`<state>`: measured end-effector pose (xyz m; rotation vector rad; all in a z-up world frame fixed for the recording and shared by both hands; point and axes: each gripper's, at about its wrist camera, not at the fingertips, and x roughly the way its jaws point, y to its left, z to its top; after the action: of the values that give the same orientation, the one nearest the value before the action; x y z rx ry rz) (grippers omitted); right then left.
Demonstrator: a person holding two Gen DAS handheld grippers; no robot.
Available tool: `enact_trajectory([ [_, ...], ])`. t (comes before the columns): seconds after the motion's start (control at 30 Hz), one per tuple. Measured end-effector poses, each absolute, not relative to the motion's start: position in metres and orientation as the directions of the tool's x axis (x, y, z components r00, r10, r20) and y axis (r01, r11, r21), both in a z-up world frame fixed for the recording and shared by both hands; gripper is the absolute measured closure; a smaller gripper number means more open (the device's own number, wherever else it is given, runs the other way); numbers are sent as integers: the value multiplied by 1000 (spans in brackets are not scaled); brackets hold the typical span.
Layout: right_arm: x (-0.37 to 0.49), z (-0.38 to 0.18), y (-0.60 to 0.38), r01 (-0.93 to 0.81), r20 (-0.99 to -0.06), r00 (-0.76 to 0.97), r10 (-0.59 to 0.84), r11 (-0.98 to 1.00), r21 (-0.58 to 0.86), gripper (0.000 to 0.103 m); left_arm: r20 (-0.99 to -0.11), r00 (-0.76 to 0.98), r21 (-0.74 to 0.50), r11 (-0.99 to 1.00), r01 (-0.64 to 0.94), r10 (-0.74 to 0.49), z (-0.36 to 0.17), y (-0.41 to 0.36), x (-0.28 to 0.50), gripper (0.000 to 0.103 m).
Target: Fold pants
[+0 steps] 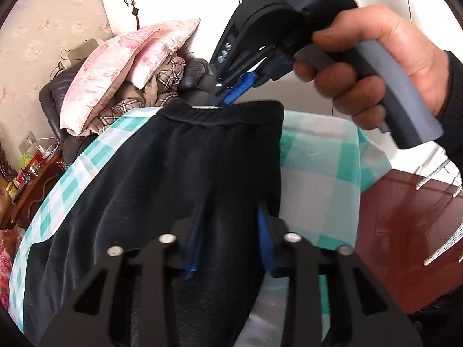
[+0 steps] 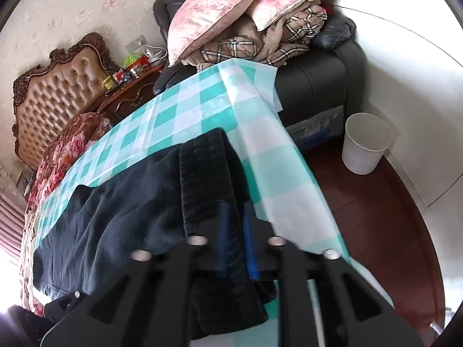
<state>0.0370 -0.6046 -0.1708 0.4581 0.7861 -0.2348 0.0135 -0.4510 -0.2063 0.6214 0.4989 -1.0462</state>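
gripping black pants [image 1: 150, 173] (both grippers)

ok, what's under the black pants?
The black pants lie on a teal-and-white checked cloth, visible around them on both sides. Whatever surface that cloth covers is hidden, as is anything directly beneath the pants.

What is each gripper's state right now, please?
Left gripper: pants between its jaws; grip cannot be told.
Right gripper: closed on the pants at the waistband.
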Motion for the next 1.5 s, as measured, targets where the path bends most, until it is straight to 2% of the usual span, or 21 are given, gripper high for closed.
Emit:
enact_trajectory([
  [0.03,42,-168,-606,350,-717,696,-22,883,313,62,-645,421,231,362,903,-638,-206,-450,14,80],
  [0.1,54,-168,-609,327,-720,694,19,882,338,59,-645,411,220,359,907,-644,-206,-450,15,89],
  [0.17,72,-173,-611,301,-740,669,64,888,349,58,-644,409,216,360,908,-646,-206,-450,14,91],
  [0.2,79,-177,-612,301,-756,650,74,888,347,62,-644,409,213,361,908,-647,-205,-449,14,92],
  [0.23,87,-184,-613,312,-779,622,85,885,346,80,-643,407,208,364,908,-649,-205,-448,15,93],
  [0.3,95,-185,-612,332,-803,594,43,896,294,95,-637,411,201,373,906,-653,-202,-446,17,96],
  [0.5,92,-144,-605,272,-732,681,13,924,269,99,-574,473,223,428,876,-669,-182,-440,19,97],
  [0.63,100,-164,-608,295,-768,641,-24,931,217,99,-636,437,206,406,890,-636,-200,-453,20,96],
  [0.67,101,-171,-609,304,-780,625,-35,931,202,99,-641,429,197,403,893,-636,-203,-454,20,92],
  [0.73,101,-191,-612,338,-804,590,-73,927,163,102,-640,406,168,397,902,-653,-201,-453,19,76],
  [0.77,99,-200,-613,375,-820,557,-129,921,110,102,-643,375,137,382,914,-667,-200,-451,19,61],
  [0.87,85,-201,-622,436,-810,562,-167,892,118,103,-627,343,76,384,920,-699,-194,-444,19,58],
  [0.9,74,-192,-624,466,-789,580,-204,877,116,100,-612,340,51,394,918,-714,-189,-439,21,58],
  [0.93,66,-184,-622,474,-769,598,-229,874,108,88,-599,339,26,406,913,-725,-184,-434,24,57],
  [1.0,48,-161,-612,485,-714,632,-301,872,62,80,-565,351,-41,451,892,-747,-173,-421,33,56],
  [1.07,37,-144,-598,477,-671,661,-337,879,28,47,-548,383,-64,494,867,-743,-165,-411,39,56],
  [1.1,32,-136,-589,468,-648,676,-351,884,9,15,-541,416,-67,530,845,-731,-161,-404,43,56],
  [1.13,27,-128,-575,444,-618,699,-360,896,-18,10,-540,442,-69,561,825,-716,-160,-398,46,56],
  [1.27,31,-125,-530,408,-607,708,-361,910,-66,10,-594,471,-145,662,735,-653,-166,-372,69,56],
  [1.37,40,-141,-508,405,-650,698,-302,914,10,7,-645,509,-180,761,624,-570,-175,-344,90,40],
  [1.5,56,-172,-483,460,-720,618,-316,888,5,7,-707,565,-83,842,533,-426,-184,-324,105,17],
])
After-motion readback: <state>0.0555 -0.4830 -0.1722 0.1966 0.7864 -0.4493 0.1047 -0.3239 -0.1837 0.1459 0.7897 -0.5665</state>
